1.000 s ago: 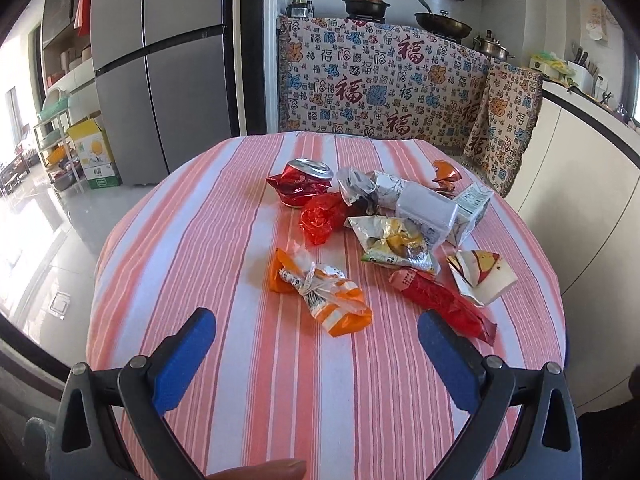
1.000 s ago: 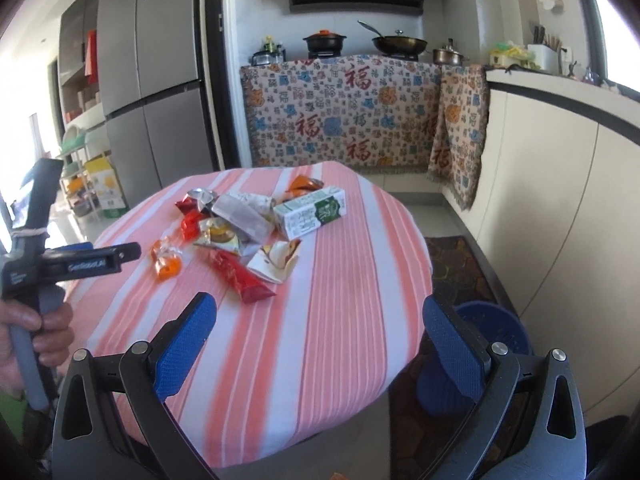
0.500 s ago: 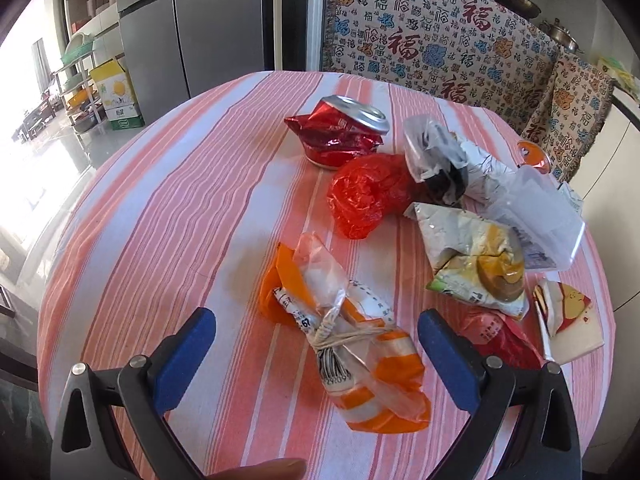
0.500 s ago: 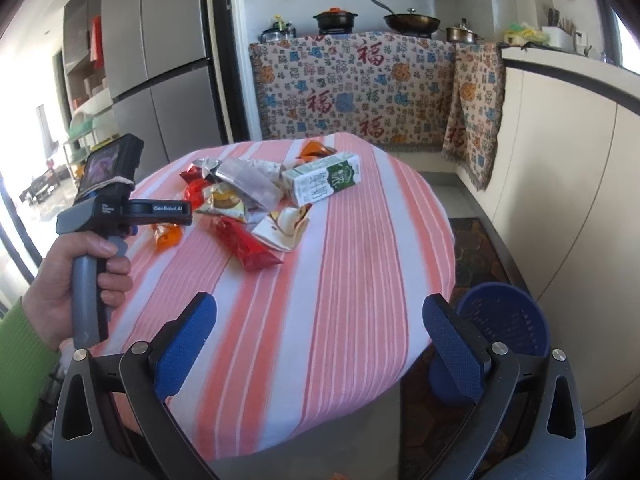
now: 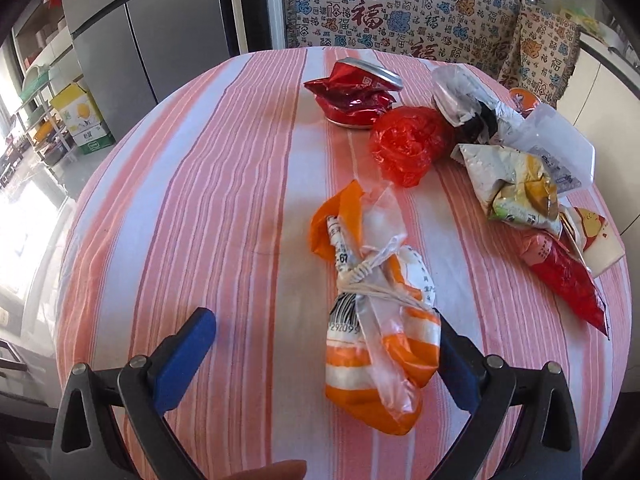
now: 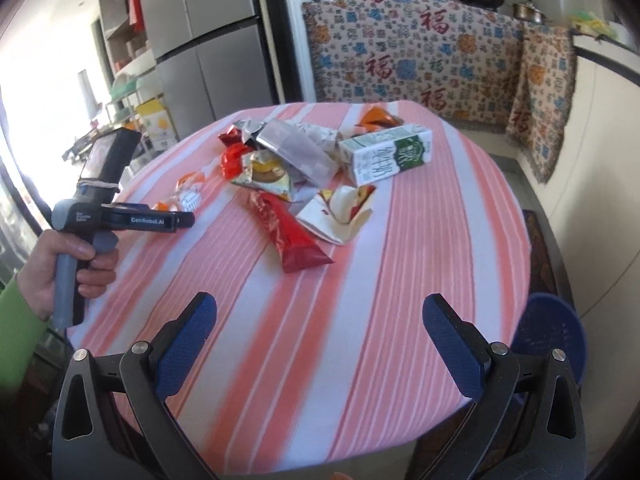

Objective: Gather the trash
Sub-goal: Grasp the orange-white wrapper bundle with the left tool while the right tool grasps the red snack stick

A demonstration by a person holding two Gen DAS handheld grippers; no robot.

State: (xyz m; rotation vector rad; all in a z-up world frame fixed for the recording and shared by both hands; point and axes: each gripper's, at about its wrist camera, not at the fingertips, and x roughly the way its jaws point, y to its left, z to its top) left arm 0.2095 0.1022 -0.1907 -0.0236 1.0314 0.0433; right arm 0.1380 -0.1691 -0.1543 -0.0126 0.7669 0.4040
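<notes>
An orange-and-white tied plastic bag [image 5: 376, 312] lies on the striped round table [image 5: 208, 208]. My left gripper [image 5: 320, 344] is open with the bag's near end between its blue fingers, close to the right one. Behind lie a crushed red can [image 5: 354, 94], a crumpled red wrapper [image 5: 408, 144], a snack packet [image 5: 516, 188] and a long red sachet [image 5: 560, 268]. My right gripper [image 6: 320, 340] is open over the table's near edge, holding nothing. The right wrist view shows a green milk carton [image 6: 386, 154] and the bag [image 6: 188, 194].
A blue basket [image 6: 552, 344] stands on the floor right of the table. A grey fridge [image 5: 160, 28] and a patterned cloth over the counter [image 6: 408, 60] are behind. A hand in a green sleeve [image 6: 76, 256] holds the left gripper's handle.
My left gripper moved forward and down over the table until the orange bag came between its fingers. My right gripper drew closer to the table.
</notes>
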